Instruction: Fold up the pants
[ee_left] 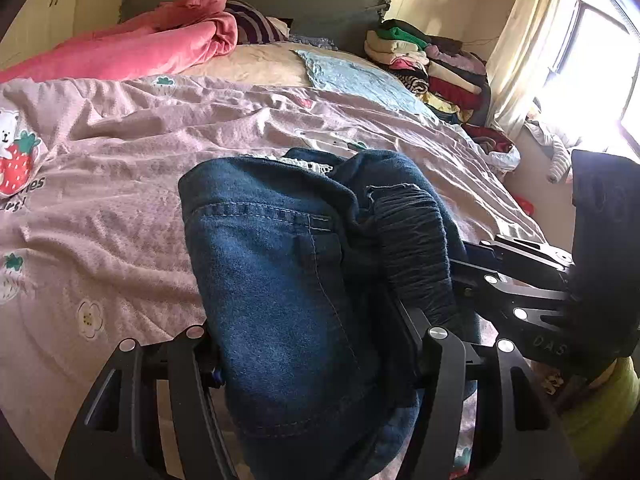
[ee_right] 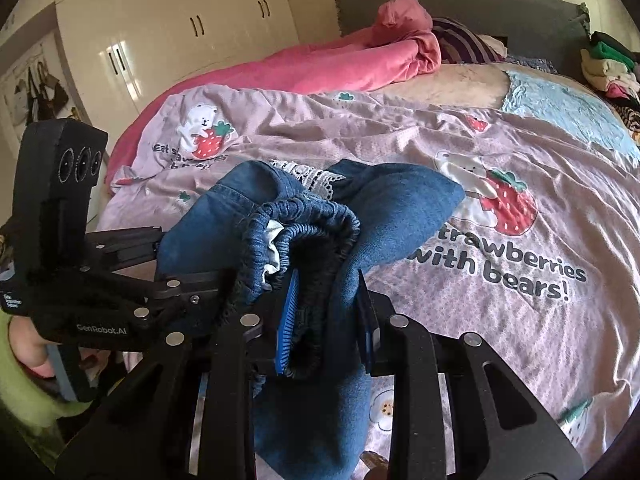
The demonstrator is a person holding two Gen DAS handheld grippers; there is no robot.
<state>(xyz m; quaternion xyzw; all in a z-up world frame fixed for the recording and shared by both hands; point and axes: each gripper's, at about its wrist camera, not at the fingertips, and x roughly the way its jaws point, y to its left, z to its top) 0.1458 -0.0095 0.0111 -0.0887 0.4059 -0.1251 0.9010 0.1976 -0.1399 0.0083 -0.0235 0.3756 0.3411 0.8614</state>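
With both grippers clamped on them, the pants (ee_left: pixel 288 280) hung bunched above the bedspread (ee_left: pixel 120 200): left gripper (ee_left: pixel 316 364) pinching thick denim, right gripper (ee_right: pixel 326 320) nipping the waistband (ee_right: pixel 304 216). No fold made yet, I'd judge.

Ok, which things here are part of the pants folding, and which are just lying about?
Job:
- blue denim pants
- left hand-held gripper, gripping them
- right hand-held gripper, gripping the waistband
- pink strawberry bedspread

Lying about:
- pink blanket
- clothes stack
- light blue cloth

Quilt (ee_right: pixel 520 200): "strawberries with bears!"; left gripper (ee_right: pixel 132 264): "GenRobot.AI".
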